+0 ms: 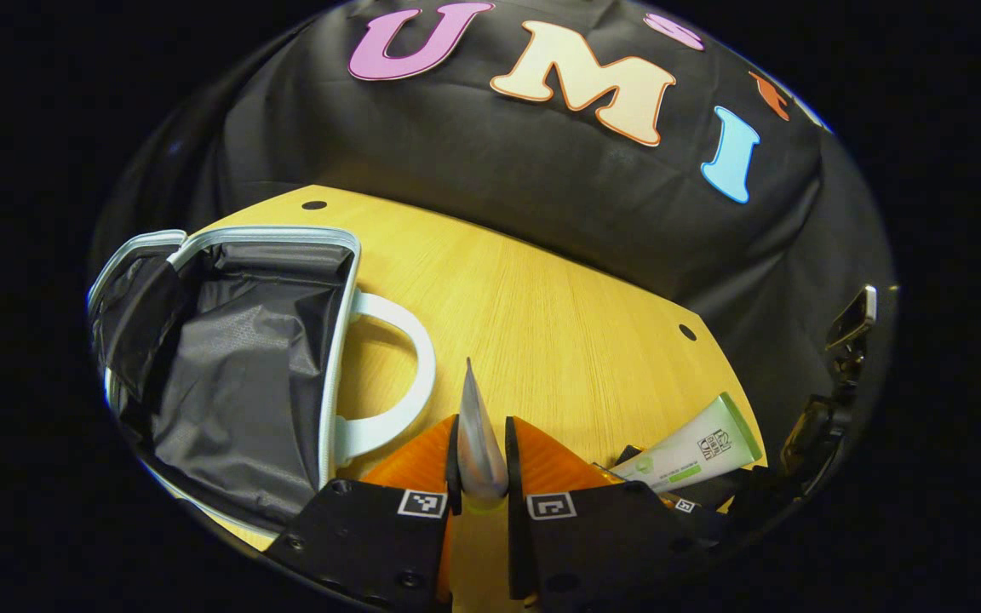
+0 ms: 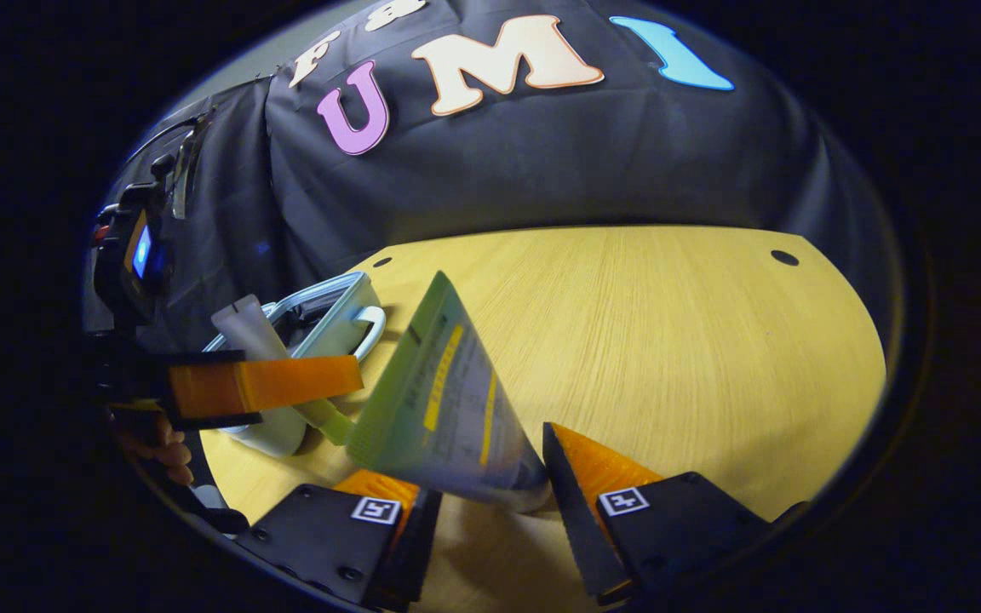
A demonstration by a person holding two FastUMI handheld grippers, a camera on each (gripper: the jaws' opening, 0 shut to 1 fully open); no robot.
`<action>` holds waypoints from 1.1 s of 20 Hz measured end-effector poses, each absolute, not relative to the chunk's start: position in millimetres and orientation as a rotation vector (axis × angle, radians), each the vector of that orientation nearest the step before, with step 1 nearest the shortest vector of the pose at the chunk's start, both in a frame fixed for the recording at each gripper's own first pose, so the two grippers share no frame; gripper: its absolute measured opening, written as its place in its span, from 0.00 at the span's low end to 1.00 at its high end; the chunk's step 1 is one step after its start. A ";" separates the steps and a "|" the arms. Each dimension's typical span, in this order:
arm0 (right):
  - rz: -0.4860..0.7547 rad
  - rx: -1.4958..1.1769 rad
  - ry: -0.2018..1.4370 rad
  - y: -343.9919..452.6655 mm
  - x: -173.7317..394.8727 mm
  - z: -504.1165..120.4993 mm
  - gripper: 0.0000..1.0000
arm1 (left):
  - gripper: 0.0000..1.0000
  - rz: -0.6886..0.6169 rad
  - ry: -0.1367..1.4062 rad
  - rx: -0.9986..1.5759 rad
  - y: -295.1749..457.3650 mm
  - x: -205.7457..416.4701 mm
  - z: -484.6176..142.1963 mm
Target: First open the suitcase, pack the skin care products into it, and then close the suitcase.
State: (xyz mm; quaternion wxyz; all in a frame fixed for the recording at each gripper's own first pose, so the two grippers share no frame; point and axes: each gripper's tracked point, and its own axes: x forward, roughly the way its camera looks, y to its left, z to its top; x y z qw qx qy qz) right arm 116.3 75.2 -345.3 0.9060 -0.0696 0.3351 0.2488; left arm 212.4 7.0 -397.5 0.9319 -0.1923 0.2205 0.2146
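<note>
While you hold a gripper in each hand, two tubes are in play and one suitcase lies open on the table. Your left gripper has its jaws closed on a grey tube, flat and tapering to a thin crimped edge that points away from you; in the right gripper view that same tube stands over the table beside the case. Your right gripper carries a green tube, wedge-shaped with yellow stripes, which lies against the left finger; I cannot tell whether the other finger touches it. In the left gripper view this tube is pale with a green cap end, low at the right. The suitcase has a pale rim, a rounded white handle and a crinkled dark fabric lining. The table is light wood with a fine grain and two small dark holes.
</note>
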 end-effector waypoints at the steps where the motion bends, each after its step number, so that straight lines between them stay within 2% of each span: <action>1: 0.504 -0.138 0.696 75.6 117.0 -345.1 0.55 | 0.20 0.435 0.453 -0.401 8.1 209.3 -394.6; 2: 0.500 -0.133 0.706 77.8 117.8 -343.0 0.48 | 0.20 0.423 0.453 -0.411 7.5 207.0 -391.4; 3: 0.495 -0.132 0.717 78.3 117.3 -344.1 0.50 | 0.20 0.412 0.456 -0.417 7.6 204.4 -387.7; 5: 0.484 -0.137 0.750 81.5 114.7 -343.2 0.38 | 0.20 0.399 0.486 -0.403 12.2 193.1 -382.2; 6: 0.480 -0.135 0.761 83.9 111.8 -340.2 0.41 | 0.19 0.392 0.500 -0.389 15.6 187.5 -377.4; 8: 0.488 -0.145 0.773 91.7 103.8 -330.7 0.34 | 0.19 0.374 0.519 -0.386 23.5 174.9 -363.3; 10: 0.498 -0.161 0.792 101.1 94.1 -319.9 0.34 | 0.20 0.351 0.543 -0.395 33.0 160.6 -349.5; 11: 0.506 -0.155 0.808 106.2 87.1 -315.2 0.37 | 0.17 0.345 0.559 -0.393 40.7 152.5 -343.7; 13: 0.517 -0.146 0.835 116.8 71.0 -306.4 0.34 | 0.20 0.351 0.608 -0.366 63.0 134.1 -338.7; 20: 0.558 -0.151 0.875 158.7 34.4 -279.3 0.34 | 0.20 0.369 0.907 -0.453 131.9 71.3 -385.2; 21: 0.562 -0.151 0.874 165.7 33.7 -276.2 0.37 | 0.20 0.365 0.937 -0.462 137.8 67.6 -391.6; 22: 0.567 -0.150 0.876 172.0 32.5 -274.9 0.33 | 0.20 0.348 0.964 -0.468 139.9 65.5 -397.0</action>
